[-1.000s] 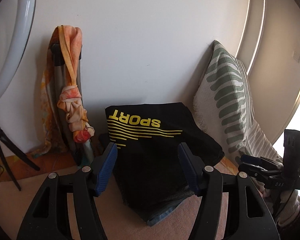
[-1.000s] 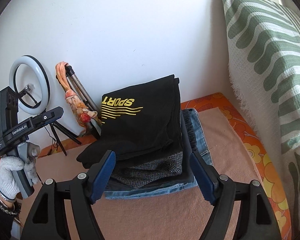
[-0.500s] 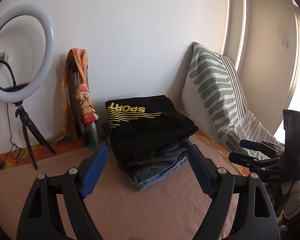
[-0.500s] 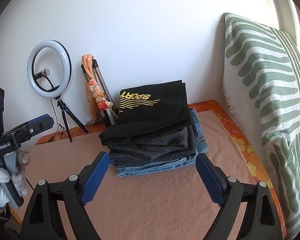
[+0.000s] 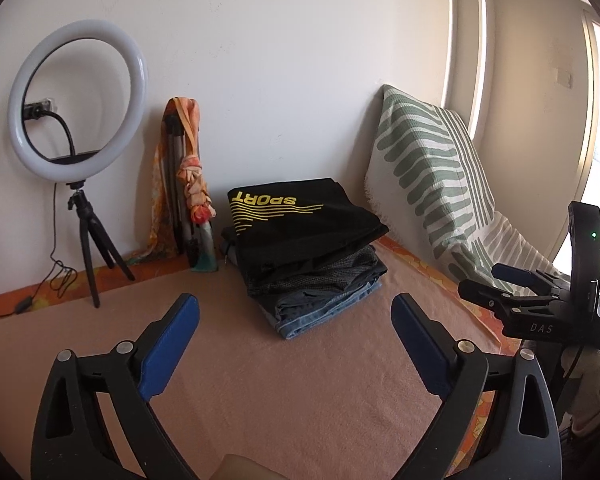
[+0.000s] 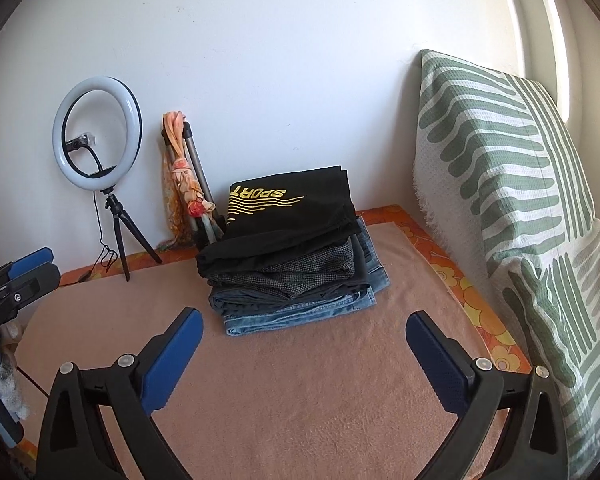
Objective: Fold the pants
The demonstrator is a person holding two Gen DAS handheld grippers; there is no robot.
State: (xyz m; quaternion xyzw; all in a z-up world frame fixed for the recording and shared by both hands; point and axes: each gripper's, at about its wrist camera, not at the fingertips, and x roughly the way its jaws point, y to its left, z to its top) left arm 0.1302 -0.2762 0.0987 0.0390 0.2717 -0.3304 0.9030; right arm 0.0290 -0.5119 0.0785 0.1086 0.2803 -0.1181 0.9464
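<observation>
Folded pants lie in a stack (image 5: 312,256) near the back of a peach blanket (image 5: 284,392), close to a white wall. The top piece is a pair of black pants (image 6: 288,216) printed with the yellow word SPORT; under it sit a dark checked pair (image 6: 300,272) and, at the bottom, blue jeans (image 6: 300,316). The left gripper (image 5: 296,316) and the right gripper (image 6: 304,332) both hang over bare blanket in front of the stack, not touching it. On each, the jaws are spreading and already very wide, with nothing between the blue pads. Only the left wrist view shows the right gripper from outside, at the right edge, held by a hand in a white glove (image 5: 592,384), along with a bright window frame (image 5: 596,120) beyond it. Only the right wrist view shows the left gripper from outside, at the left edge, and it gives a fuller look at the green-and-white striped cushion (image 6: 500,184) leaning along the right side and at the orange flowered sheet (image 6: 476,308) under the blanket's edge. Left of the stack, a ring light (image 5: 78,100) stands on a small black tripod (image 5: 92,240) with its cord trailing down. Between it and the stack, a folded tripod wrapped in an orange scarf (image 5: 190,176) leans against the wall. Open blanket separates the grippers from the stack.
</observation>
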